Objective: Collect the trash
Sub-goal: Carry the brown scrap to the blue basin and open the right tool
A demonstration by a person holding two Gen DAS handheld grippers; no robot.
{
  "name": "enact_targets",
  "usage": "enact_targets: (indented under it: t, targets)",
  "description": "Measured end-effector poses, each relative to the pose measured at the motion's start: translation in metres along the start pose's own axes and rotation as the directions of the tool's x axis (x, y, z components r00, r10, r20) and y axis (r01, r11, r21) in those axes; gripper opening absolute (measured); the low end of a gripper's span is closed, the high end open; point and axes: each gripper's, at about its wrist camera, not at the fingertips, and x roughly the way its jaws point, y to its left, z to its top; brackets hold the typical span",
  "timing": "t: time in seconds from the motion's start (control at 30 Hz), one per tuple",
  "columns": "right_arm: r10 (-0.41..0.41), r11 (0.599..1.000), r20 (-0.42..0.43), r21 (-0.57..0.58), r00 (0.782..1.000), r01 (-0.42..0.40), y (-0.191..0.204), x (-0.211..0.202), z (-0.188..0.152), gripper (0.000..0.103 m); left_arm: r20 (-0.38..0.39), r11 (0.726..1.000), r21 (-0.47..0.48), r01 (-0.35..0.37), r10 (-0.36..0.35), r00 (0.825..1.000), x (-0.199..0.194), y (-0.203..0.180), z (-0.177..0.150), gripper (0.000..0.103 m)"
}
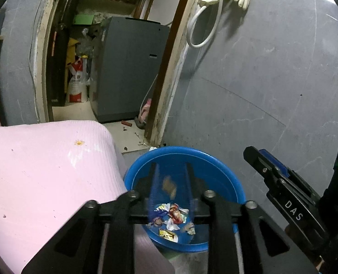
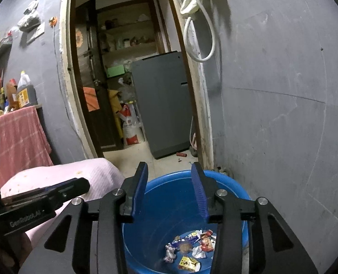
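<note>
Glossy plastic, ribbed cloth

Smooth glossy blue plastic basin [image 2: 226,182] holds crinkled shiny wrappers [image 2: 191,246]; lower left, matt ribbed pink cloth [image 1: 43,171].

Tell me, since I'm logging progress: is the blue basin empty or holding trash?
Holding trash: crumpled wrappers lie on the bottom of the blue basin, which is far from full.

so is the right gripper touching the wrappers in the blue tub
Apart. The right wrist view shows the right gripper open above the blue tub, nothing between its fingers; the wrappers lie on the bottom.
</note>
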Motion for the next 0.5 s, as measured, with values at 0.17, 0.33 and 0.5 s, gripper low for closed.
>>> enact_targets:
  t: [0.17, 0.33, 0.5]
  targets:
    - [-0.007, 1.0, 0.0, 0.013, 1.0, 0.007, -0.004, 0.0, 0.0, 0.041, 0.01, 1.0, -0.012, -0.001, 0.001, 1.0, -0.001, 0.003, -0.001, 0.028]
    - [-0.012, 1.0, 0.012, 0.02, 1.0, 0.012, -0.005, -0.002, 0.001, 0.05, 0.042, 0.999, -0.047, -0.011, 0.013, 0.999, -0.009, 0.011, 0.001, 0.038]
    - [-0.01, 1.0, 0.035, 0.023, 0.999, 0.009, -0.004, -0.006, 0.003, 0.058, 0.074, 0.996, -0.06, -0.059, 0.063, 0.995, -0.022, 0.016, 0.003, 0.058]
